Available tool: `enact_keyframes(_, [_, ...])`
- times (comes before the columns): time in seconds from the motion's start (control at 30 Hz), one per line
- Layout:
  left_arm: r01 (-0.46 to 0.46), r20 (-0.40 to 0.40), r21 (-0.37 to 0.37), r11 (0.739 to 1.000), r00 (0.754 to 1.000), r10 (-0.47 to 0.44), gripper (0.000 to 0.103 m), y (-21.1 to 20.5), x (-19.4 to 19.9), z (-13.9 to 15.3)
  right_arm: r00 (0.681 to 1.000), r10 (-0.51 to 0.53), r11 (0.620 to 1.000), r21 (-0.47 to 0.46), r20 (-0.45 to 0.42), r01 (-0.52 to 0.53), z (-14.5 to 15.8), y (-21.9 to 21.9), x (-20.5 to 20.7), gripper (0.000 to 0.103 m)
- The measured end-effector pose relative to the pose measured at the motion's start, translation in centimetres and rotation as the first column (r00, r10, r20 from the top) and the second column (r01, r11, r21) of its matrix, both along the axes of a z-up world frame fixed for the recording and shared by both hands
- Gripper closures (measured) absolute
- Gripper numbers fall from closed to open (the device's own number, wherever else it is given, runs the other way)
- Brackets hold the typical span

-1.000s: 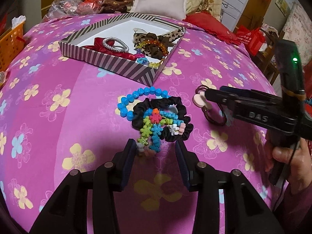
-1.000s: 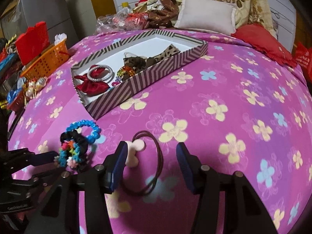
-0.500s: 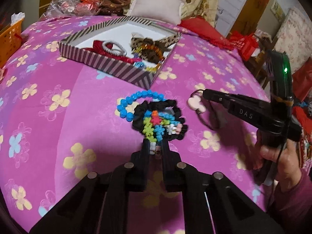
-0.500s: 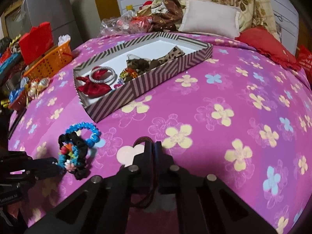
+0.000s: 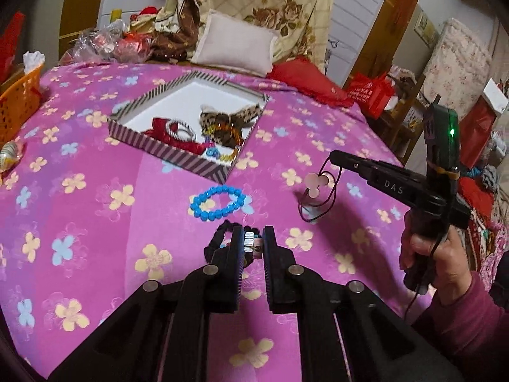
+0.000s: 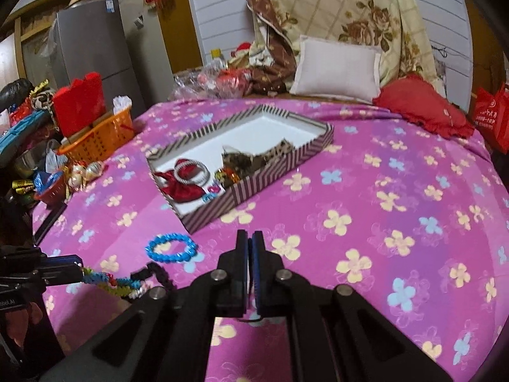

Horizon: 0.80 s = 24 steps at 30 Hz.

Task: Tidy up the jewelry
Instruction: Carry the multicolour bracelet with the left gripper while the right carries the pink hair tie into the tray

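left gripper (image 5: 253, 245): jaws pinched on a multicolour bead strand (image 6: 109, 281); the strand and a black scrunchie (image 6: 160, 273) tangled with it hang off the tips, clear of the bedspread.
right gripper (image 6: 251, 248): jaws pressed together on the thin cord of a dark hair tie (image 5: 321, 197); its pale pink flower charm (image 5: 315, 183) dangles below the tips in the left wrist view.
hand (image 5: 435, 254): wraps the right gripper's handle, pink sleeve at the wrist.
blue bead bracelet (image 5: 218, 202): lies flat on the bedspread, between the striped box and the left gripper, apart from both.
striped box (image 6: 270, 172): open, white inside, sits further up the bed; holds a red bow (image 6: 181, 187), a silver bangle (image 6: 194, 172), a leopard-print bow (image 6: 251, 157), an amber bead bracelet (image 5: 224, 129), small blue bits in the near corner.
bedspread (image 6: 397, 207): magenta with yellow and blue flowers.
background: white pillow (image 6: 337, 68), red cushion (image 6: 420, 105), orange basket (image 6: 98, 133) off the left edge.
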State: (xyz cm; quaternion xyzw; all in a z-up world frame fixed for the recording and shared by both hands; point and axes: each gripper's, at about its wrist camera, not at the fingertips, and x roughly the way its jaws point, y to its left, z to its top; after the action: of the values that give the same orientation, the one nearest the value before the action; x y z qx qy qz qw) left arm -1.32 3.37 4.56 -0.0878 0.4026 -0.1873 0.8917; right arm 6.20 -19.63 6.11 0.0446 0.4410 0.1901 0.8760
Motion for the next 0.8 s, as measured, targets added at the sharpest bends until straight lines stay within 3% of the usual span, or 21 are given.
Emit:
enact_keyframes(0.37, [-0.037,0.061,-0.029,0.999,0.997,0.039,0.101,1.8,-2.0,3.6,0.998,0.029,0.999,0.041,0.064,-0.032,4.0,0.9,-1.3,0.100])
enact_keyframes(0.8, [-0.103,0.075,0.005,0.995,0.992,0.102,0.101,2.5,-2.0,4.1,0.995,0.067,0.997,0.037,0.078,-0.070,5.2,2.3,-1.3,0.100])
